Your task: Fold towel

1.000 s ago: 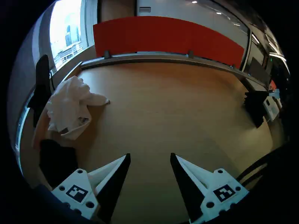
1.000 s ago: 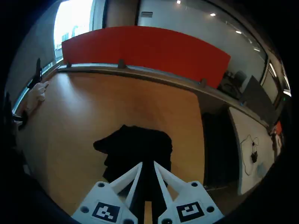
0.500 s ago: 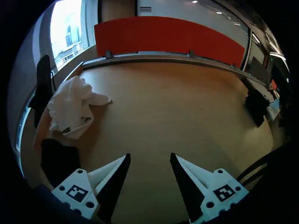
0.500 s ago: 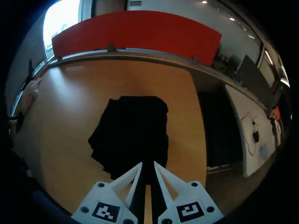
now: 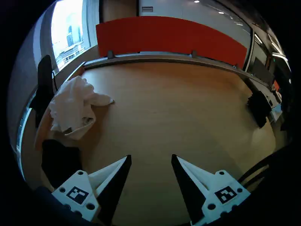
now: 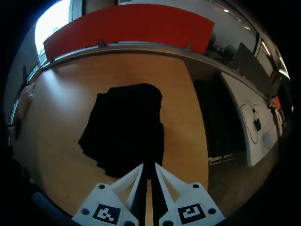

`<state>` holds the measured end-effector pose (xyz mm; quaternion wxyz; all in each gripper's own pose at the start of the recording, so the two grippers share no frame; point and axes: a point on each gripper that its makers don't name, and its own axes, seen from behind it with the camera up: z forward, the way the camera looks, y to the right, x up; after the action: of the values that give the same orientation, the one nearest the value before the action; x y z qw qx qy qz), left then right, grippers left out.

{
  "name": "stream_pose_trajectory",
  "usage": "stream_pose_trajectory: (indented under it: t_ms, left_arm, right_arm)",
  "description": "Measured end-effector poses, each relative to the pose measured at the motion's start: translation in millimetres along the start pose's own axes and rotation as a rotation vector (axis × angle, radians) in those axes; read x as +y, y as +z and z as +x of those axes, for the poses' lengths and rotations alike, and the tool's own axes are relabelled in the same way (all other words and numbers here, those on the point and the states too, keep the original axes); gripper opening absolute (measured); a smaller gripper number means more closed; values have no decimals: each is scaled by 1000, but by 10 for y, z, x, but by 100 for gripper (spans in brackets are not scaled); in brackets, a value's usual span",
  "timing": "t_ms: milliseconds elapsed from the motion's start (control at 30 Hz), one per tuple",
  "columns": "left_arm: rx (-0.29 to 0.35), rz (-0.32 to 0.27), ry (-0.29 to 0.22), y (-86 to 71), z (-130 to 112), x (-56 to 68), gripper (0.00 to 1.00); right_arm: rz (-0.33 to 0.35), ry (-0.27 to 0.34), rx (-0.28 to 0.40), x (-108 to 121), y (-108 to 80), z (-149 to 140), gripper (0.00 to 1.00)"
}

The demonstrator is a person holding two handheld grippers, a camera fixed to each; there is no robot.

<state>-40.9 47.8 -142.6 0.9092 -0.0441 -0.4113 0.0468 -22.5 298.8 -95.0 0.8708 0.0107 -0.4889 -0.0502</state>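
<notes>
Since a second ago the black towel (image 6: 124,128) has opened from a bunched lump into a broad sheet that takes up more of my right gripper view, and that view has tipped down toward the wood. The towel is flat black with no pattern I can make out. Its far corners are rounded, its left edge is stepped in loose layers, and it narrows toward me. It lies toward the right side of the table (image 6: 56,113), and its near end runs in between the fingers of my right gripper (image 6: 149,165), whose jaws are pinched together on it. My left gripper (image 5: 151,156) has hardly shifted and hangs over bare wood with its jaws wide apart, holding nothing. From left to right in the left gripper view I see a bright window (image 5: 71,35), a dark chair (image 5: 43,86), a crumpled white cloth (image 5: 73,105) on the table's left side, and a long red screen (image 5: 169,35) behind the far rail. Right of the table, in the right gripper view, stands a white desk (image 6: 256,124).
</notes>
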Motion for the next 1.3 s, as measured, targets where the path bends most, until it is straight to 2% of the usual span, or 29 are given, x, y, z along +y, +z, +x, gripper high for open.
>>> stream_pose_trajectory:
  t_ms: [300, 733, 933, 1233, 1300]
  left_arm:
    - [-2, 5, 6, -19, -18, -16, 78]
    - [-3, 7, 7, -22, -17, -30, 78]
    - [1, 6, 1, -24, -6, -26, 78]
    - [4, 0, -2, -23, -16, -18, 78]
    - [5, -3, -2, -23, -16, -13, 78]
  right_arm:
    - [-28, 27, -26, 65, 90, -98, 6]
    - [-54, 31, -36, 99, 99, -128, 9]
    - [-67, 29, -27, 96, 40, -123, 29]
    - [-64, 53, -20, 55, -8, -170, 86]
    - [-64, 57, -16, 43, -12, -173, 93]
